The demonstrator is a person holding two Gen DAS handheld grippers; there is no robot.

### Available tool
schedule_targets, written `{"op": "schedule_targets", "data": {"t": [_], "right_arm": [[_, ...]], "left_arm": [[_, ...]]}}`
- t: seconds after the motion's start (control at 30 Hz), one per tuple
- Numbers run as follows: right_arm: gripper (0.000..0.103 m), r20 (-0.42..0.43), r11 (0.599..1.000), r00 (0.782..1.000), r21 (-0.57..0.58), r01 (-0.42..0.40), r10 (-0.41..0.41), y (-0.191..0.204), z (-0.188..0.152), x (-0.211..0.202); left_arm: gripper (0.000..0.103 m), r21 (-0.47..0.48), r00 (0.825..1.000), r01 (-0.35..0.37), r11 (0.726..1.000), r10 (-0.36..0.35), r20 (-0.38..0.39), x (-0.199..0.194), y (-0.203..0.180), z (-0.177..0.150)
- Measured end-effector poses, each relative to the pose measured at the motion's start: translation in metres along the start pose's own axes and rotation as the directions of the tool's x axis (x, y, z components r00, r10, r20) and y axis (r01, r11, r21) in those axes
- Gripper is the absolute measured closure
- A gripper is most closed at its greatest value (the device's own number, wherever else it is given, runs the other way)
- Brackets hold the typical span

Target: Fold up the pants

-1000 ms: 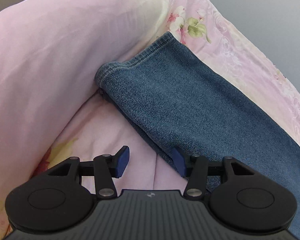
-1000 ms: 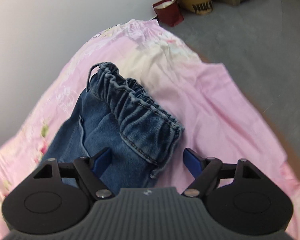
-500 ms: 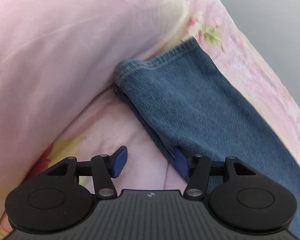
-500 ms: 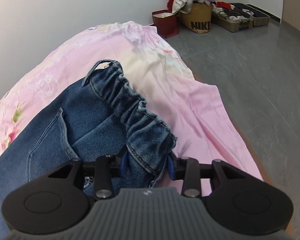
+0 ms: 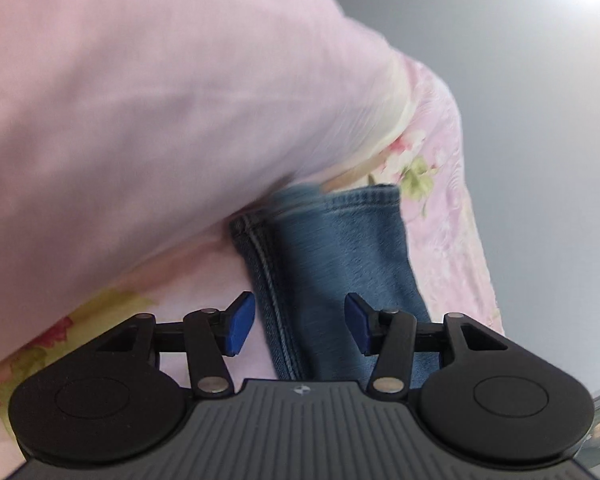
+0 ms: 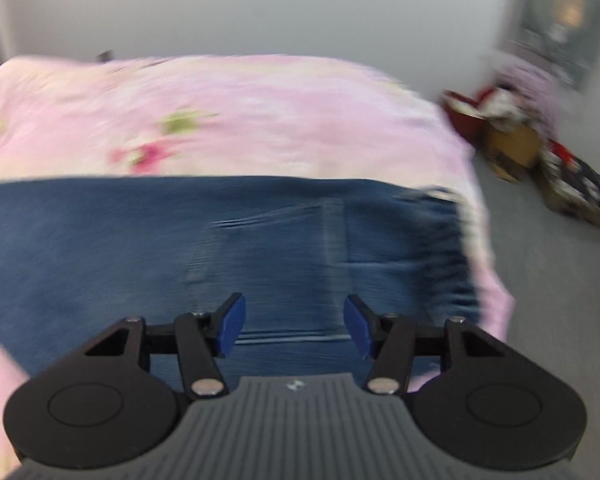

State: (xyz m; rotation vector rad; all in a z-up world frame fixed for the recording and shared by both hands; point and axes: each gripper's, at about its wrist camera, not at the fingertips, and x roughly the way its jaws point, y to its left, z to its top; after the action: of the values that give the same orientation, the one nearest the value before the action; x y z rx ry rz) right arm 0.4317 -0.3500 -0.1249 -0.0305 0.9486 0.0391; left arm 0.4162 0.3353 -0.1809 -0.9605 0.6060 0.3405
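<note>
On the bed, the blue denim pants (image 6: 228, 248) lie flat across the pink floral bedsheet (image 6: 260, 112), the waist end toward three o'clock in the right wrist view and a back pocket showing near the middle. Half a second ago the right gripper (image 6: 292, 326) was clamped on the gathered waistband; now its blue fingers (image 6: 230, 326) stand apart with nothing between them, so the waistband has been let go and the denim has settled onto the sheet. That probably means the waist was only being placed or straightened, and the fold itself is not yet made. Heavy blur in this view suggests the right gripper is swinging across the pants, held low above the seat.

Over at the cuff end, the left gripper (image 5: 300, 328) has moved closer to the hem (image 5: 340, 200). Its fingers (image 5: 240, 326) are spread, straddling the stitched side seam of the leg at twelve o'clock without pinching it. A bulging pink pillow-like mound (image 5: 160, 100) crowds the cuff from ten o'clock. Judging by this pose, the left gripper is lined up to take the leg end.
</note>
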Motion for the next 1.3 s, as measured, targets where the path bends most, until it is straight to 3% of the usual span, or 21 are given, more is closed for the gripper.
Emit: {"op": "schedule_targets", "data": {"t": [0.17,0.27,0.43,0.67,0.73,0.77,0.83,0.9,1.07,1.13,1.3], "right_arm": [[0.056,-0.099,0.960,0.981,-0.213,-0.184,0.166,0.105,0.013,0.037],[0.058,-0.166,0.908,0.960,-0.320,-0.270,0.227,0.157,0.008,0.052],[0.066,-0.216,0.841,0.944,-0.435,-0.323,0.250,0.215,0.010,0.070],[0.066,-0.196,0.791,0.941,-0.511,-0.337,0.275,0.273,0.044,0.095],[0.066,-0.190,0.781,0.942,-0.527,-0.335,0.276,0.293,0.059,0.104],[0.066,-0.189,0.772,0.941,-0.537,-0.339,0.281,0.303,0.066,0.109],[0.066,-0.183,0.758,0.942,-0.560,-0.334,0.280,0.322,0.081,0.120],[0.066,-0.176,0.742,0.944,-0.585,-0.327,0.278,0.341,0.094,0.129],[0.066,-0.155,0.732,0.953,-0.611,-0.301,0.262,0.371,0.123,0.154],[0.067,-0.148,0.734,0.958,-0.617,-0.283,0.245,0.379,0.132,0.165],[0.067,-0.175,0.773,0.954,-0.559,-0.300,0.244,0.387,0.144,0.197]], "left_arm": [[0.043,0.155,0.990,-0.137,0.978,0.141,-0.020,0.013,-0.015,0.007],[0.043,0.222,0.986,-0.158,0.962,0.167,-0.025,0.024,-0.019,0.005],[0.043,0.231,0.988,-0.152,0.961,0.157,-0.005,0.038,-0.015,0.007],[0.043,0.239,0.990,-0.136,0.961,0.141,-0.001,0.055,-0.015,0.009],[0.049,0.248,0.991,-0.131,0.960,0.132,0.015,0.054,-0.017,0.007],[0.057,0.259,0.992,-0.125,0.958,0.122,0.028,0.052,-0.018,0.005],[0.070,0.329,0.991,-0.129,0.936,0.114,0.064,0.044,-0.026,0.001],[0.074,0.404,0.990,-0.134,0.905,0.103,0.098,0.035,-0.037,-0.003],[0.078,0.516,0.992,-0.091,0.852,0.034,0.119,0.015,-0.069,0.002],[0.079,0.570,0.994,-0.071,0.819,0.008,0.112,0.008,-0.081,0.004],[0.079,0.642,0.996,-0.037,0.766,-0.024,0.085,-0.002,-0.104,0.007]]}}
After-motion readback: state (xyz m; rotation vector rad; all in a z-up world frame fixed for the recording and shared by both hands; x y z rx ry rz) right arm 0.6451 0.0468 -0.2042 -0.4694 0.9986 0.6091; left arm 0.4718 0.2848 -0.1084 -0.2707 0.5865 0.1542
